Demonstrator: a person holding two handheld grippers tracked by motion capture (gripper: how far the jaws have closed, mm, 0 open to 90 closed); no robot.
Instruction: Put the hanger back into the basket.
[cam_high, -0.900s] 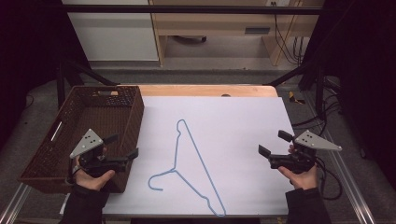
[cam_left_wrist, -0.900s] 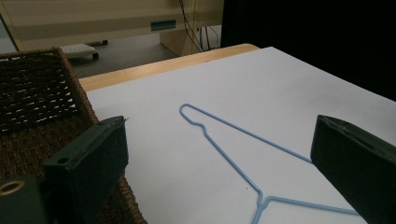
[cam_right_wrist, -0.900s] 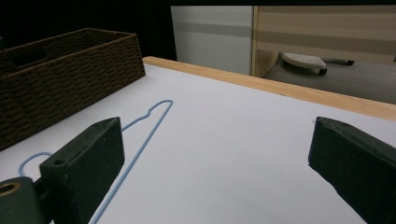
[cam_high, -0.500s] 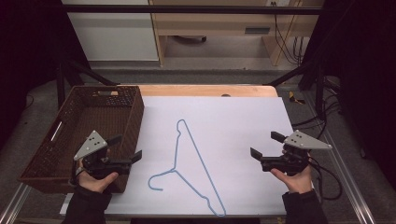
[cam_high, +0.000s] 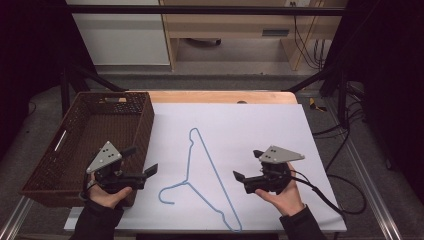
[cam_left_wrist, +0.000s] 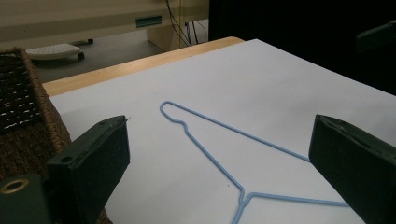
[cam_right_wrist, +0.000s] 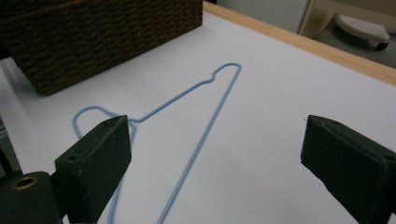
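A thin wire hanger (cam_high: 202, 180) is seen, coated in a smooth pale-blue finish with a slight sheen. It is laid on a matt white sheet (cam_high: 260, 130), paper-like and smooth. Bare light wood, smooth-sanded, is shown along the table edge (cam_high: 220, 96). The basket (cam_high: 75, 145) is woven from dark brown wicker, rough and ribbed. On the left gripper (cam_left_wrist: 219, 163) and right gripper (cam_right_wrist: 215, 163), matt black pads with a fine grainy texture are noted; brass-coloured metal eyelets are set in them.

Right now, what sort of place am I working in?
Likely a lab recording bench: a white-covered table inside a dark metal frame, a light-blue wire hanger beside a brown wicker basket, cables behind.
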